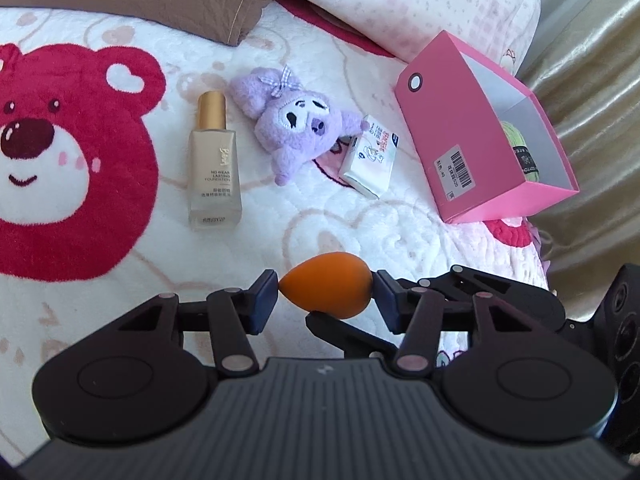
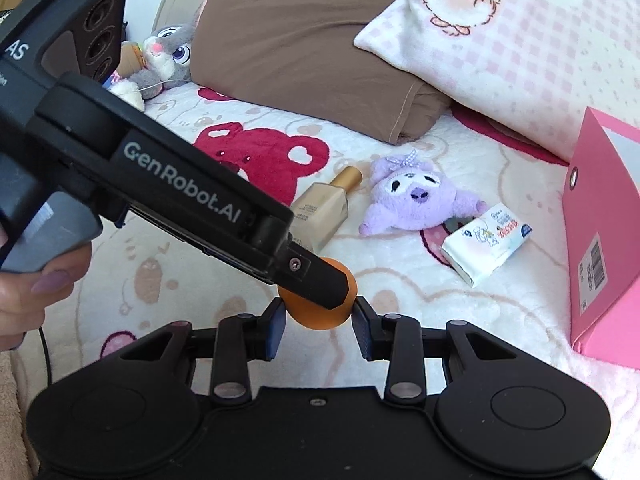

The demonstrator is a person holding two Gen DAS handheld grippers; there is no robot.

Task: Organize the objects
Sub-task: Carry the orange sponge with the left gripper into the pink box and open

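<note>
An orange egg-shaped makeup sponge [image 1: 328,282] is held above the bed between both grippers. My left gripper [image 1: 327,292] is shut on it end to end. My right gripper [image 2: 319,316] has its pads at the sponge's [image 2: 320,312] sides; the left gripper's finger [image 2: 320,280] crosses over it. A foundation bottle [image 1: 214,164], a purple plush toy [image 1: 298,128] and a white tissue pack [image 1: 370,158] lie on the bedspread. A pink open box [image 1: 480,136] stands at the right with a yarn ball [image 1: 520,148] inside.
A brown pillow [image 2: 312,40] and a pink checked pillow [image 2: 500,40] lie at the head of the bed. A grey bunny plush [image 2: 164,56] sits far left. A gold curtain [image 1: 592,100] hangs beyond the bed's right edge.
</note>
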